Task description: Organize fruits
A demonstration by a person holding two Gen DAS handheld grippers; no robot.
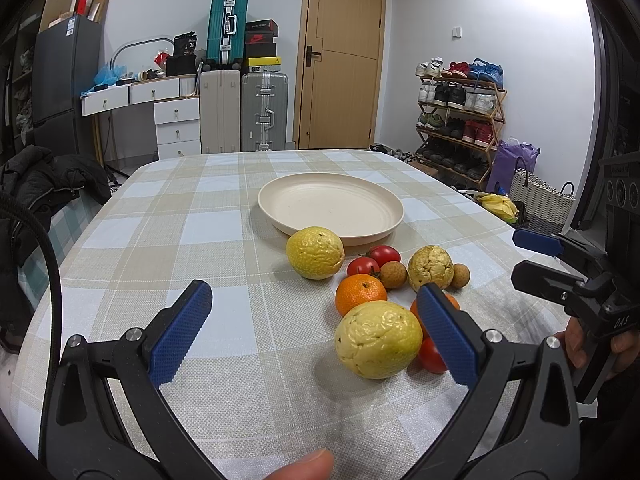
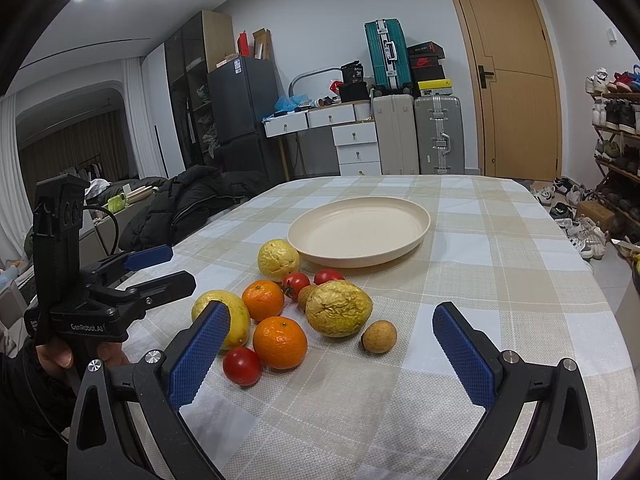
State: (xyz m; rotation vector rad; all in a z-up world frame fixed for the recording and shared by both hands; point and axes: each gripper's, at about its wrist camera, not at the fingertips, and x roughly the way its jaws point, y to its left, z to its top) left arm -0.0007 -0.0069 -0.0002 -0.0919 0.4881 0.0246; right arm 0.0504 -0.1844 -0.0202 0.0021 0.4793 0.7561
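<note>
A cream plate (image 1: 330, 210) (image 2: 360, 232) stands bare in the middle of the checked tablecloth. In front of it lies a cluster of several fruits: wrinkled yellow fruits (image 1: 315, 253) (image 2: 338, 308), two oranges (image 1: 361, 294) (image 2: 280, 342), red tomatoes (image 1: 362, 267) (image 2: 242, 365) and small brown longans (image 1: 459, 276) (image 2: 379, 336). My left gripper (image 1: 316, 332) (image 2: 182, 267) is open, its right finger just beside the nearest large yellow fruit (image 1: 378, 339). My right gripper (image 2: 332, 356) (image 1: 528, 260) is open above the cloth at the near right of the cluster, holding nothing.
A black jacket (image 2: 188, 204) lies over a seat at the table's left edge. Behind the table are suitcases (image 1: 264, 110), a white drawer unit (image 1: 178, 128) and a door. A shoe rack (image 1: 460, 120) and a woven basket (image 1: 540, 200) stand at the right.
</note>
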